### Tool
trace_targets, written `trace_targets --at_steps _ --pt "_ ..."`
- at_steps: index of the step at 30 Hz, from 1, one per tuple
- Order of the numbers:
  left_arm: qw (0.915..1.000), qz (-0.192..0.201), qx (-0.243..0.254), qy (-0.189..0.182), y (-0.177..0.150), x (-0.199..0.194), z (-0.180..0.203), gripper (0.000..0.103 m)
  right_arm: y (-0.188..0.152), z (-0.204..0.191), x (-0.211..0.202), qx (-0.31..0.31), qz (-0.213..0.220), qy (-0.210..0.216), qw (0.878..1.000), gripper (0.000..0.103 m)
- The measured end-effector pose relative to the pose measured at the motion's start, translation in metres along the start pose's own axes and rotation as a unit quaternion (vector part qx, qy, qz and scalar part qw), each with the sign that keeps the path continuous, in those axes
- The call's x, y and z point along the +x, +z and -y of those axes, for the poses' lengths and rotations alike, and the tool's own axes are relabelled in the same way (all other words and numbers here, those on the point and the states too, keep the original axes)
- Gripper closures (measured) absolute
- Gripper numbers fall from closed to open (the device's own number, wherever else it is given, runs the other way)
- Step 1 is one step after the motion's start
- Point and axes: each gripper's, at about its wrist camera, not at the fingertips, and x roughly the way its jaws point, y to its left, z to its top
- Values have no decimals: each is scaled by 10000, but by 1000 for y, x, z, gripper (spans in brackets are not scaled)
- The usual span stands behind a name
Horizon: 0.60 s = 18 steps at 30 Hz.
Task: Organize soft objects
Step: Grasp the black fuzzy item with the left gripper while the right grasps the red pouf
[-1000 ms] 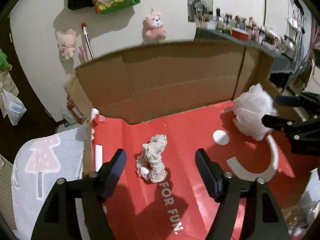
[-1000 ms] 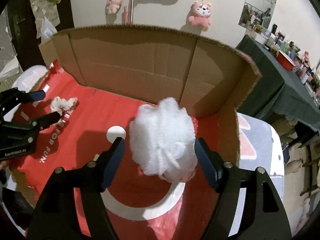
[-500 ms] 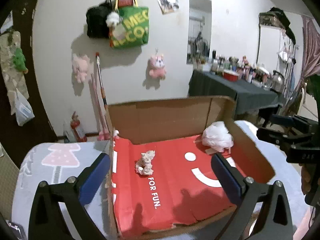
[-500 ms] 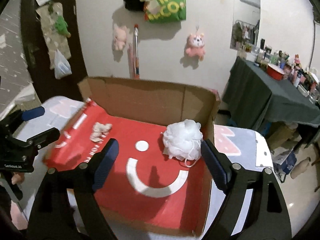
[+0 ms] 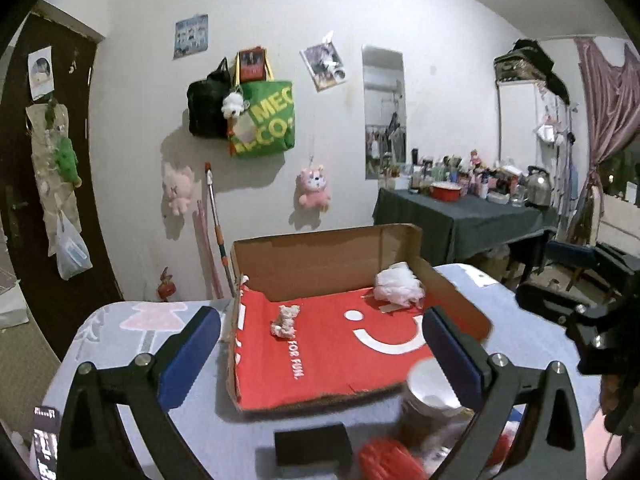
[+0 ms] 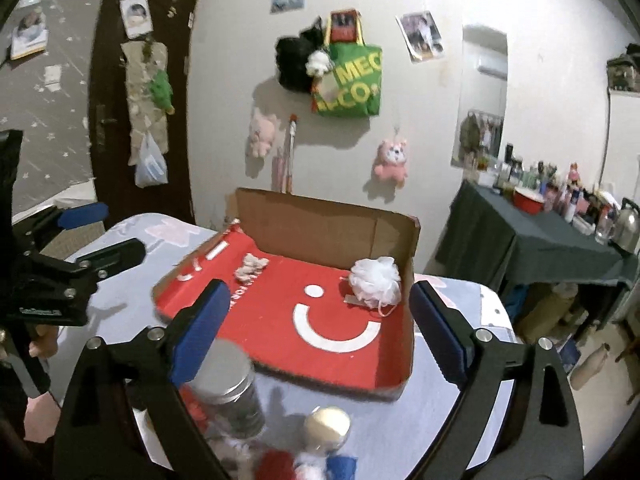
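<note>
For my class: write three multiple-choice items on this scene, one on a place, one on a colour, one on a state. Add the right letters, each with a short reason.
1. Where does the white bath pouf lie in the cardboard box?
A. in the far right corner
B. in the near left corner
C. outside the box on the table

2. What colour is the box floor?
A. green
B. red
C. black

3. How does the right gripper stand?
A. shut on the pouf
B. shut on the cream scrunchie
C. jaws apart, gripping nothing

Answers:
1 A: the pouf rests against the far and right walls.
2 B: the floor is red with a white smile.
3 C: the pads stand wide and opening, nothing pressed between them.
</note>
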Motion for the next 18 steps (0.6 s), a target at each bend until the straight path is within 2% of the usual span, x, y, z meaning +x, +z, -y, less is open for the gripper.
trace_targets --at_steps 4,9,13,18 --pt "9999 121 -77 -93 -20 -25 8 0 -20 -14 -31 24 279 -75 9996 9" --pt "9996 110 -179 -167 -48 -43 15 0 -45 -22 -51 189 405 -131 9989 8" --pt "9996 50 -229 -152 -69 -46 19 0 -71 -29 -61 240 394 -260 9986 8" --pt "9997 -105 -229 44 -100 -43 22 0 -104 -36 -58 339 322 -381 9982 8"
